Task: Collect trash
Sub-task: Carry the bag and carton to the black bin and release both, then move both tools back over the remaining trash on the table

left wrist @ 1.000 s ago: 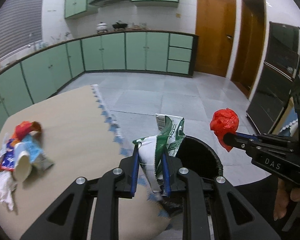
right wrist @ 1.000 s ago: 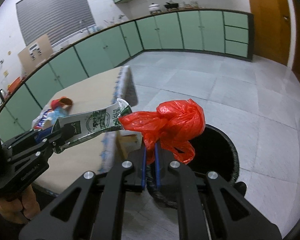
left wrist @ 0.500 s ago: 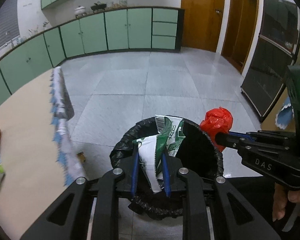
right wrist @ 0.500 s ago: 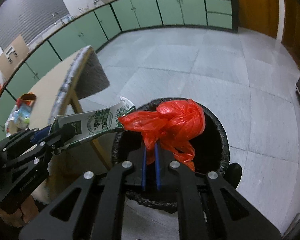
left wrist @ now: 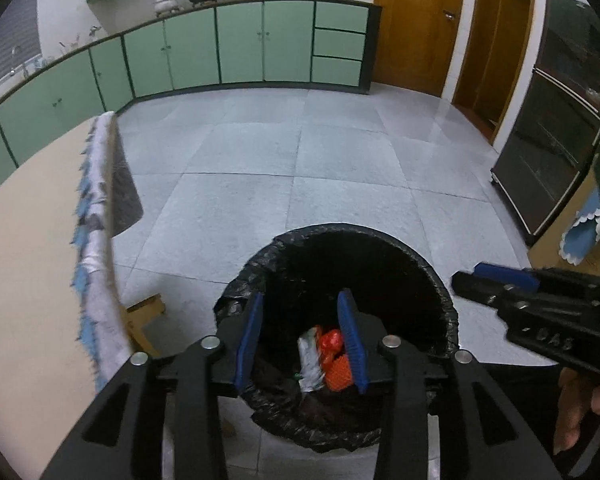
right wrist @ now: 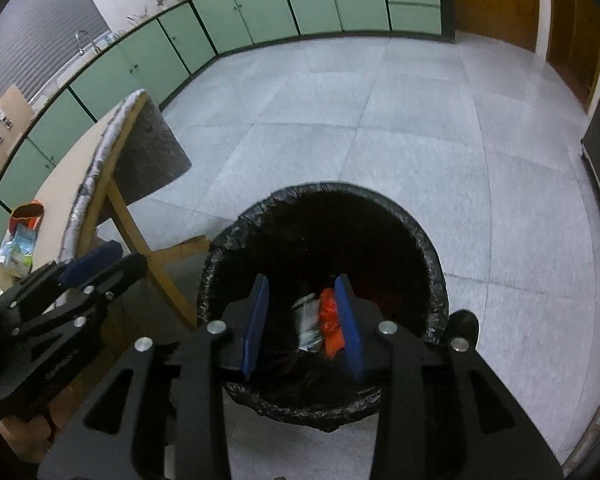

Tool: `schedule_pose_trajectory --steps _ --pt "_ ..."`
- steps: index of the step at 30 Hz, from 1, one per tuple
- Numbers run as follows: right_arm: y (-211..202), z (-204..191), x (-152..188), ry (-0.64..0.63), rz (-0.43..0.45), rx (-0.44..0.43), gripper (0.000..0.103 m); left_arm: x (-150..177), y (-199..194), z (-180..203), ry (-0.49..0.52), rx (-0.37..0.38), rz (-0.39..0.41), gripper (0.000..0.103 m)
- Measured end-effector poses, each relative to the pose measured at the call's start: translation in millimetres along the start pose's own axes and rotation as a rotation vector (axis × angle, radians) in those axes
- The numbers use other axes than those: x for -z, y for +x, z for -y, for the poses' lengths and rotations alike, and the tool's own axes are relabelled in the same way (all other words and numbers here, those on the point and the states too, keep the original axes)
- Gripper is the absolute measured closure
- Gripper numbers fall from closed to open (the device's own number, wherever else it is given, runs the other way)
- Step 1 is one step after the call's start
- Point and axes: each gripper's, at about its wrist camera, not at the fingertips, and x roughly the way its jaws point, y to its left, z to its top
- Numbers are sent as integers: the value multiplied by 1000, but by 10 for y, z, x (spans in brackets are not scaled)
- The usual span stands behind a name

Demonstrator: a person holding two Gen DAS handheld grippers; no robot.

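Black-lined bin (left wrist: 440,280) below both grippers. Left gripper (left wrist: 300,336) and right gripper (right wrist: 302,320) opening, pads apart, nothing between them. Carton (left wrist: 310,360) and red bag (left wrist: 334,354) lying loose inside. More trash (right wrist: 20,236) on table (right wrist: 60,184).

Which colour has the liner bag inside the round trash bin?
Black, best seen in the right wrist view.

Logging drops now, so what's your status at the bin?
Left gripper and right gripper opening, nothing held. Carton and red bag inside bin. Nothing blocking.
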Motion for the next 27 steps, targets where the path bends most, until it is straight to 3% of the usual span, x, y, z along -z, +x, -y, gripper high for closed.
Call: schedule_pose_trajectory --steps 5,13,21,27 --pt "-324 -293 13 -77 56 -38 68 77 -380 -272 -47 -47 58 60" --pt "-758 -995 90 -221 114 -122 68 349 -1179 -907 -144 -198 147 53" --pt "-872 -1885 201 -366 112 -252 68 941 -2002 -1642 -275 -389 189 52" --pt "-877 -2570 286 -464 104 -345 68 1314 -2389 -2131 -371 -498 210 51"
